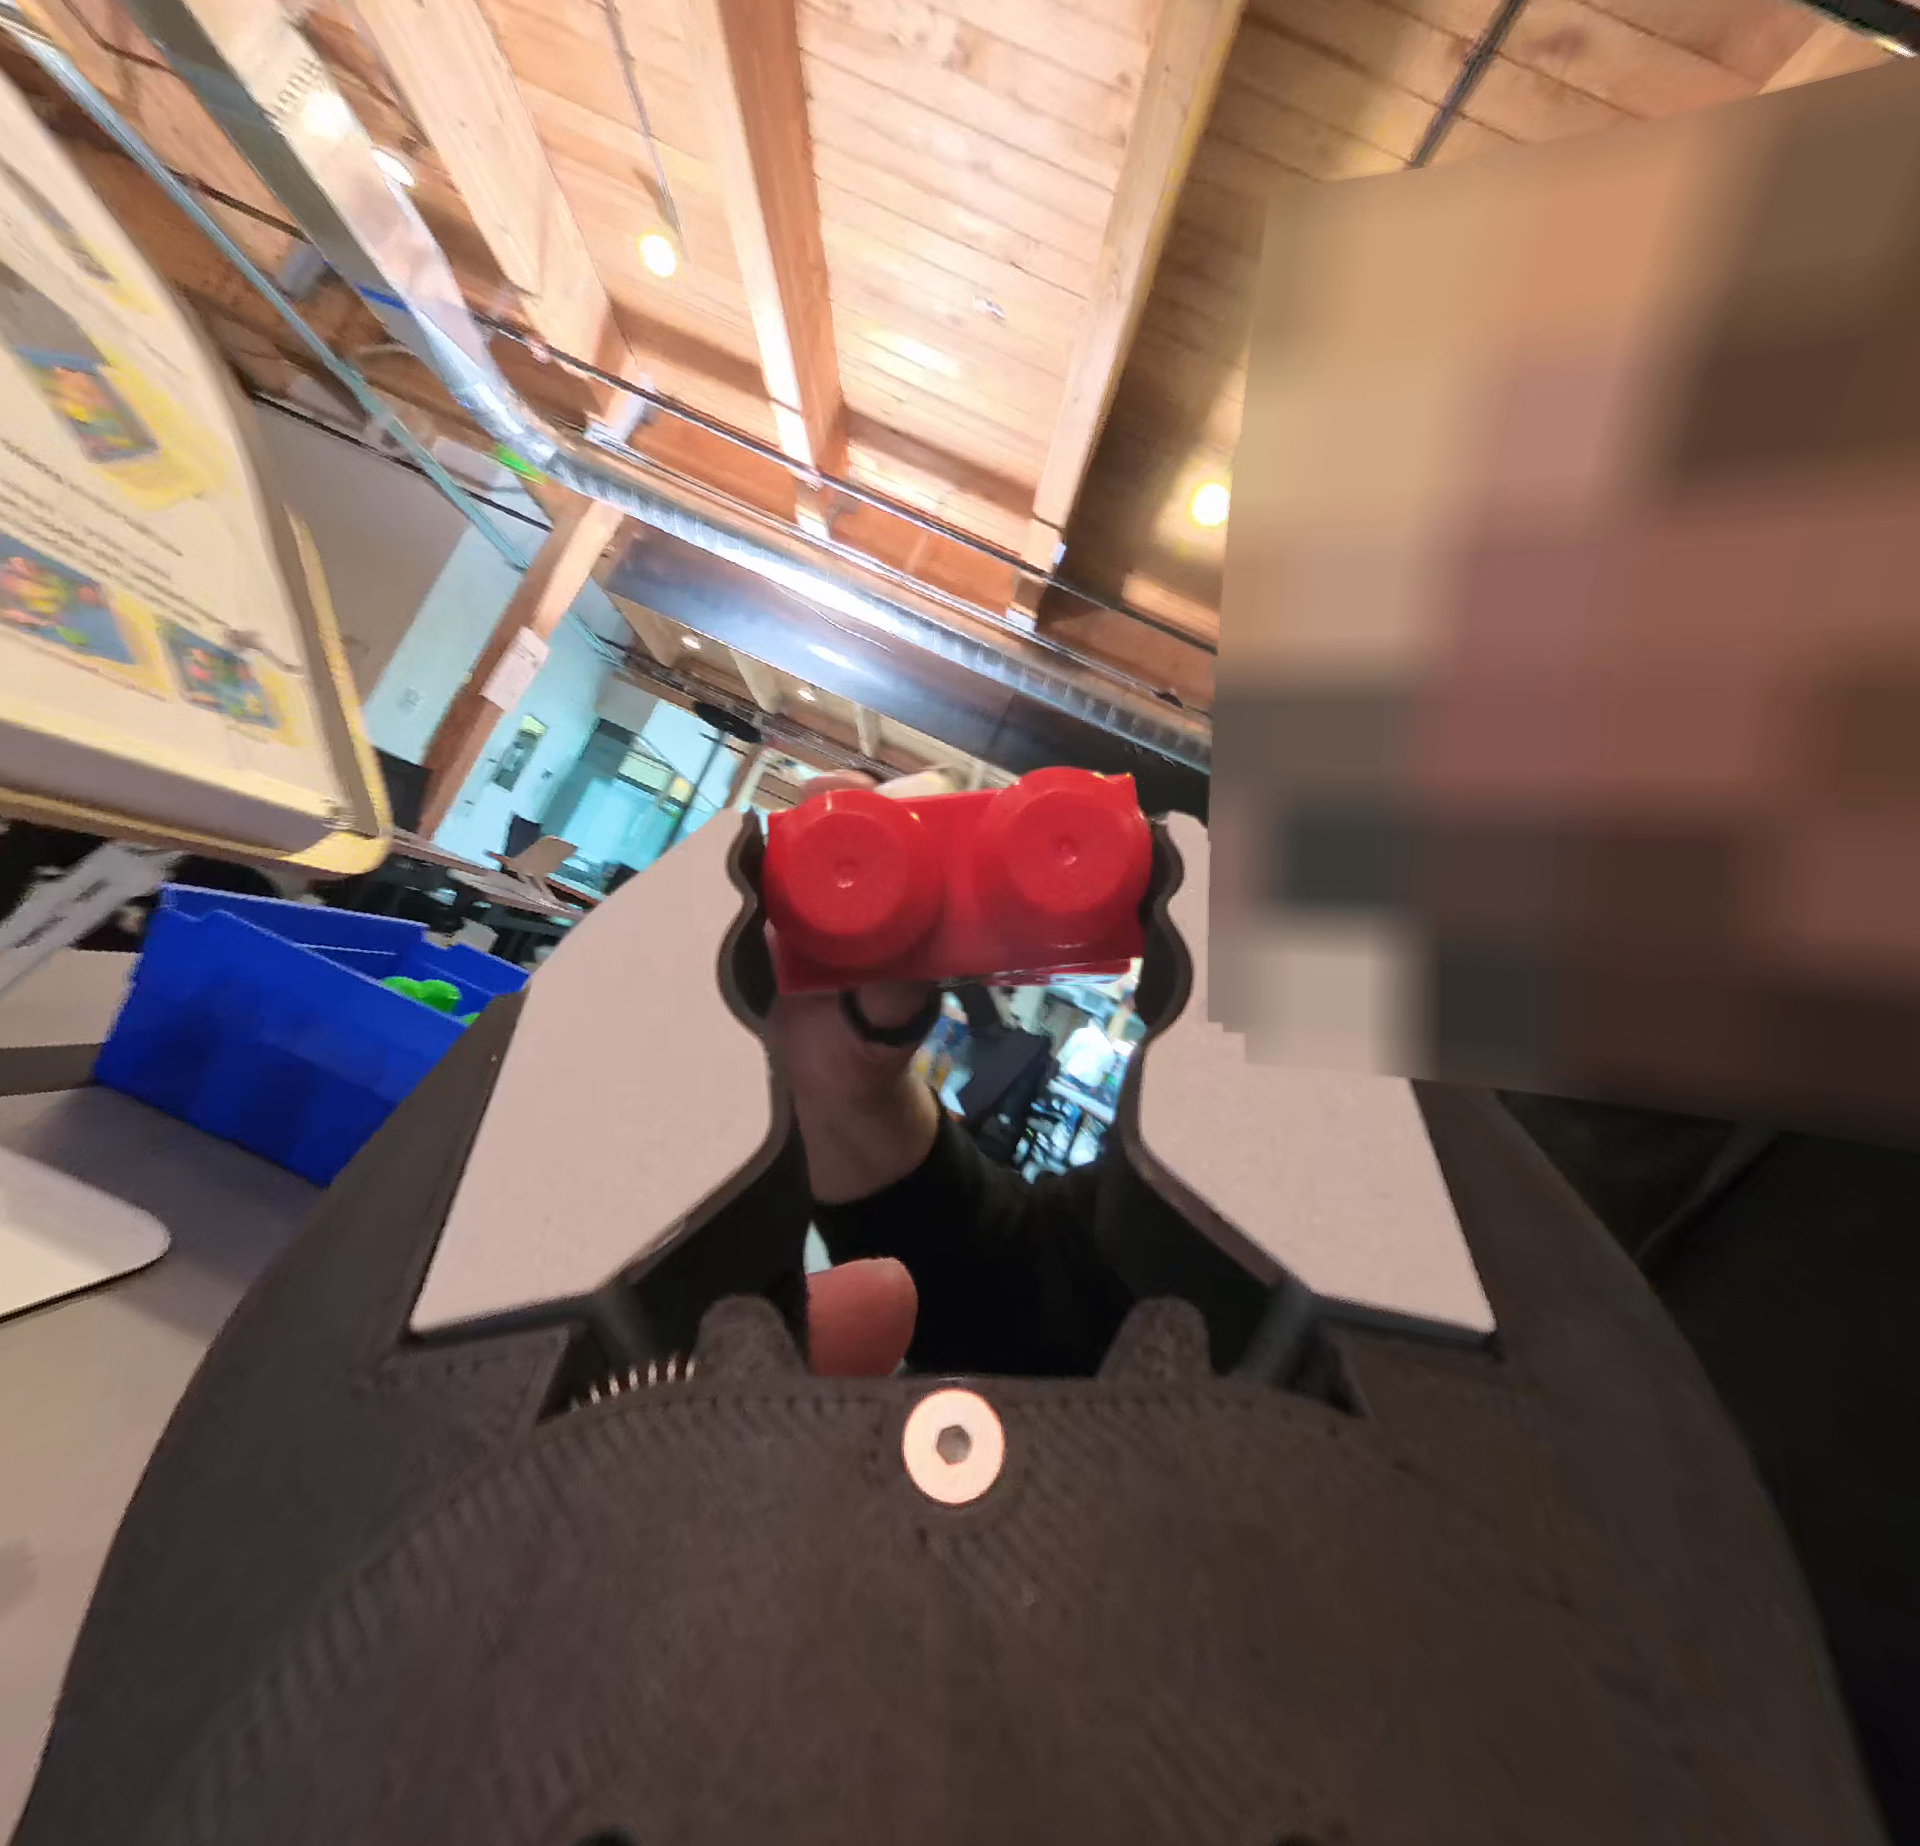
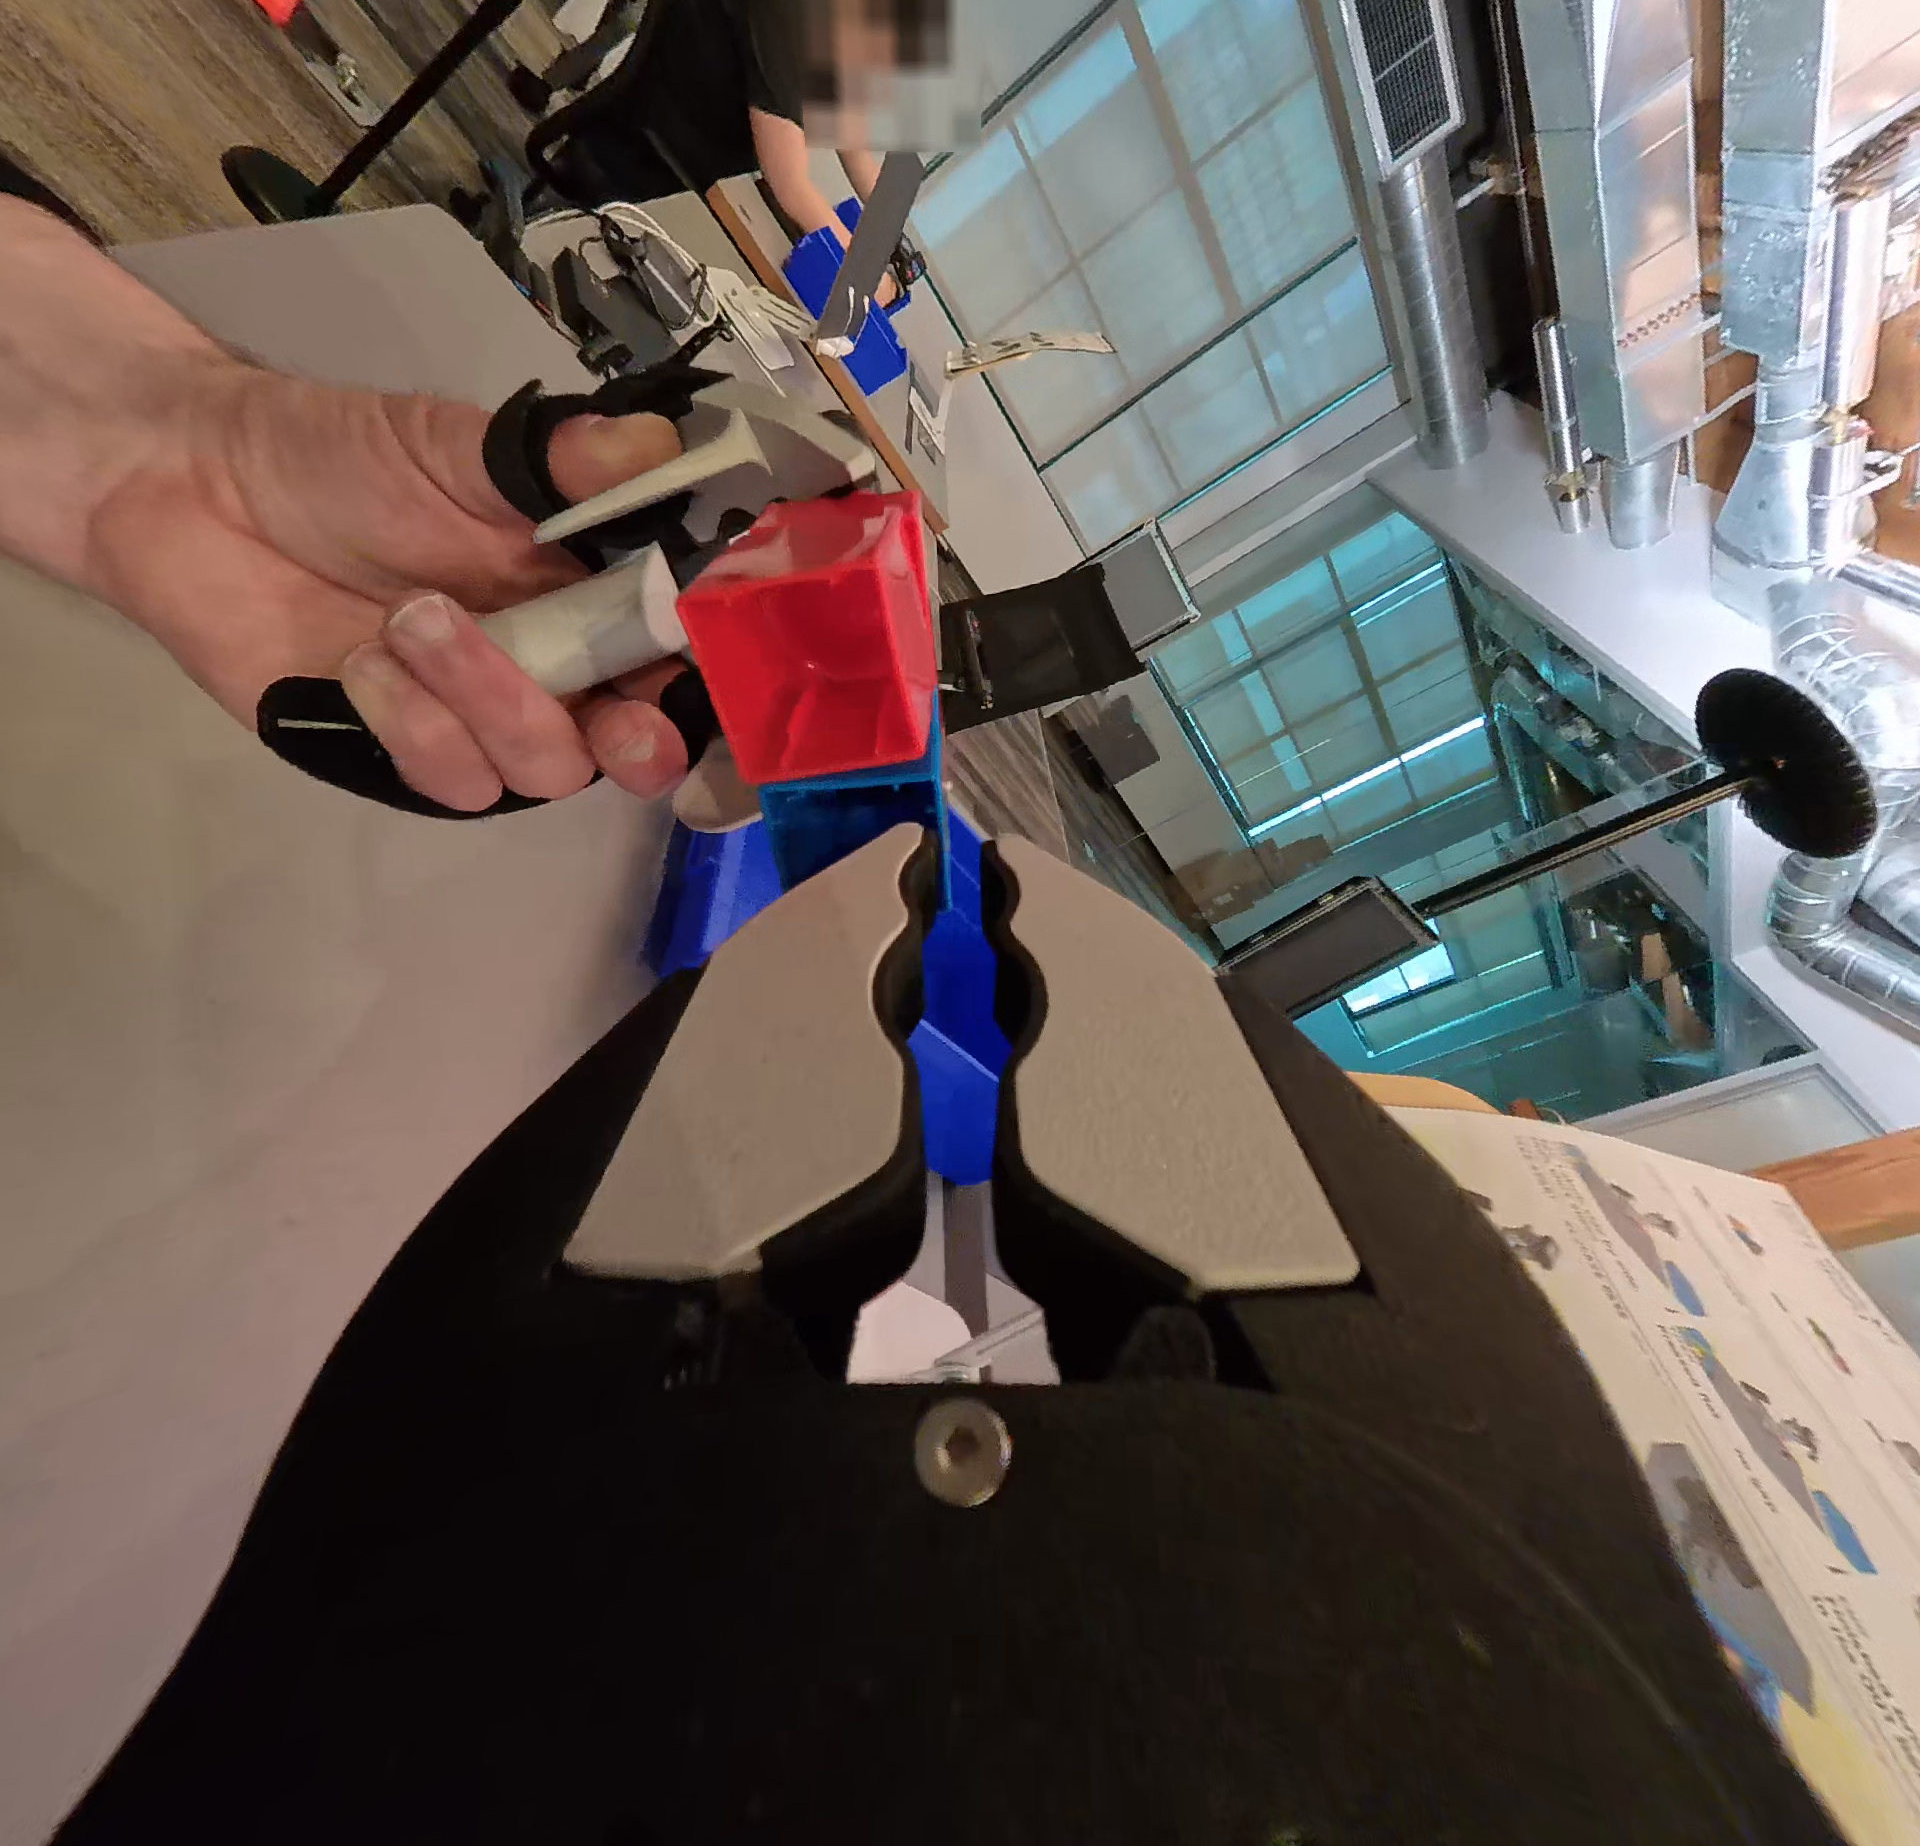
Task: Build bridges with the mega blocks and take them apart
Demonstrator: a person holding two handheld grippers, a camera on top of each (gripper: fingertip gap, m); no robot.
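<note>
Block (image 1: pixel 951 877) between left tool (image 1: pixel 956 892) fingers; bin (image 1: pixel 270 1017) on table (image 1: pixel 125 1381) leftward.

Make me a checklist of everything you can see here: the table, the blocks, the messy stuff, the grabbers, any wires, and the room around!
Surface: pale grey tabletop, mostly bare.
Job's things: red two-stud plastic block; a blue plastic block is joined below it in the right wrist view.
Clutter: blue plastic bin holding green pieces; printed instruction sheet.
Grippers: left gripper, fingers pressed on the red block's ends; right gripper, fingers nearly together around the blue block's thin wall edge.
Cables: white wires on the far desk.
Surroundings: wooden beam ceiling, metal ducts, glass partitions, another person seated.
</note>
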